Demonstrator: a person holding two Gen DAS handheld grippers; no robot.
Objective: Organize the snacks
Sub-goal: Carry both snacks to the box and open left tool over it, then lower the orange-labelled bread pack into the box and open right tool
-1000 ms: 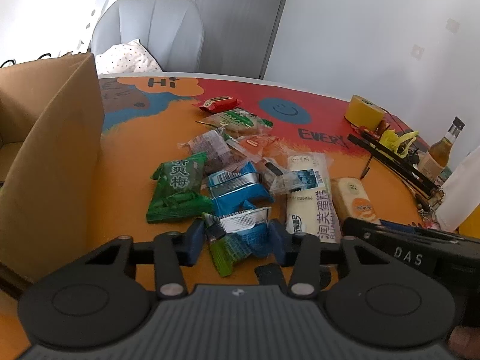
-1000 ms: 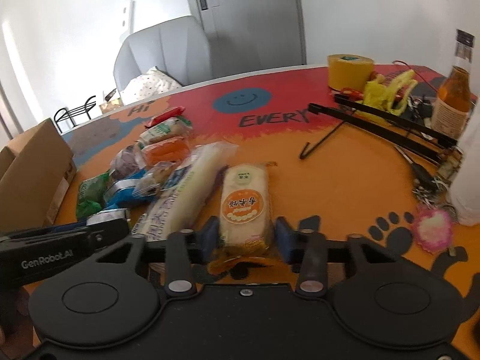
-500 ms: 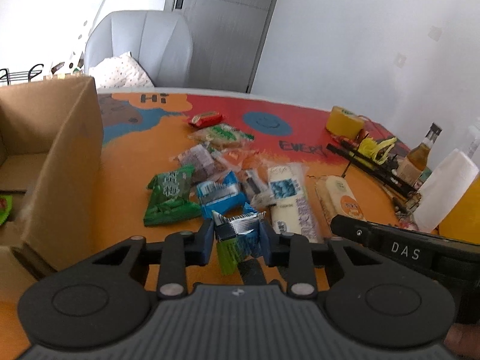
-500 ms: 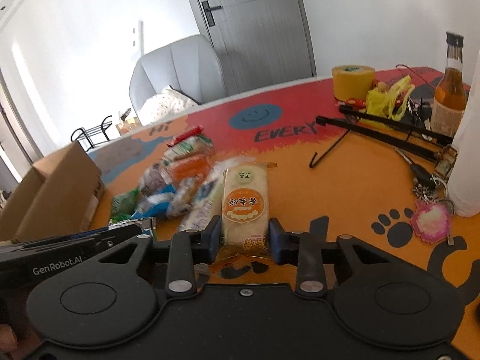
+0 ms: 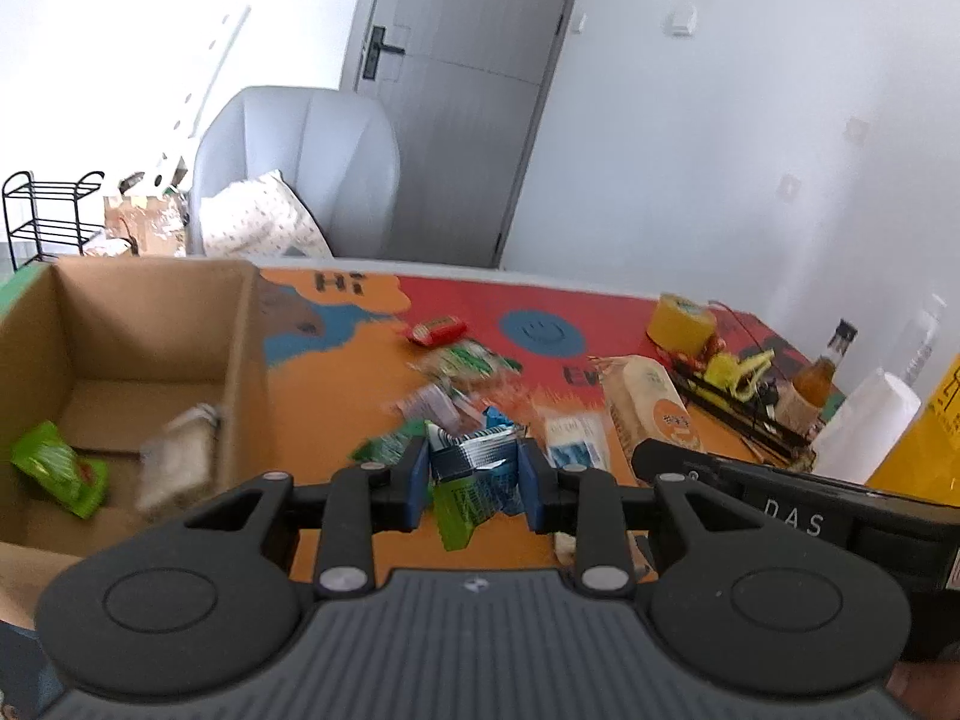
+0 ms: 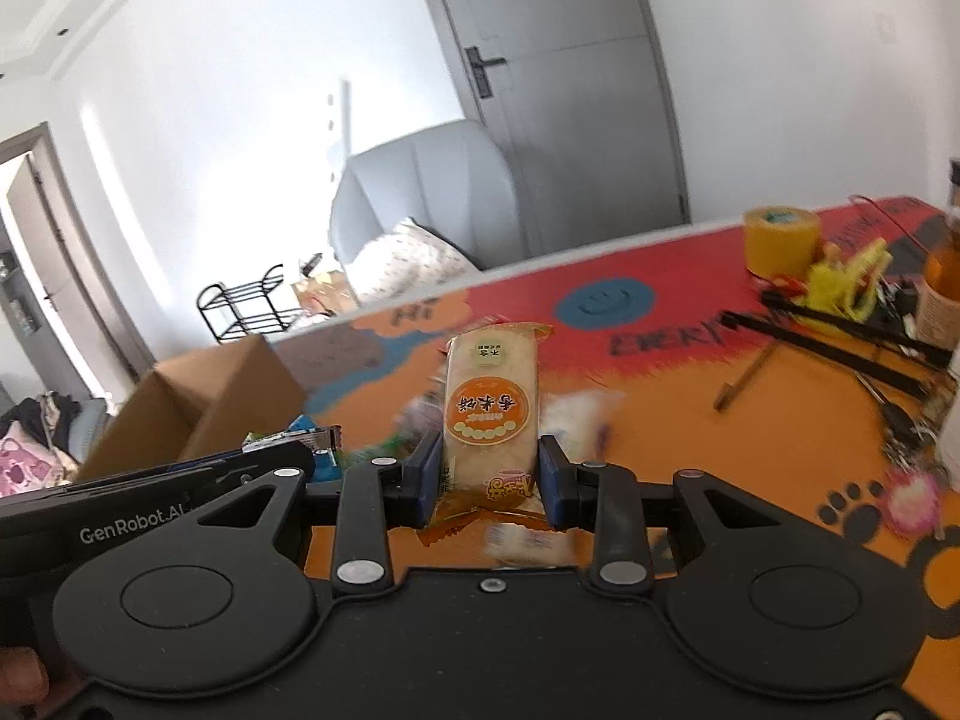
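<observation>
My left gripper is shut on a blue and green snack packet, lifted off the orange table. My right gripper is shut on a cream rice-cake packet with an orange round label, held upright above the table; that packet also shows in the left wrist view. An open cardboard box stands at the left, with a green packet and a pale packet inside. Several more snack packets lie blurred in the table's middle.
At the far right are a yellow tape roll, a black hanger, a yellow clip, a brown bottle, a white bottle and keys. A grey chair stands behind the table.
Both grippers closed on their packets and lifted them off the table. The views tilted up, and the box's inside came into the left wrist view.
</observation>
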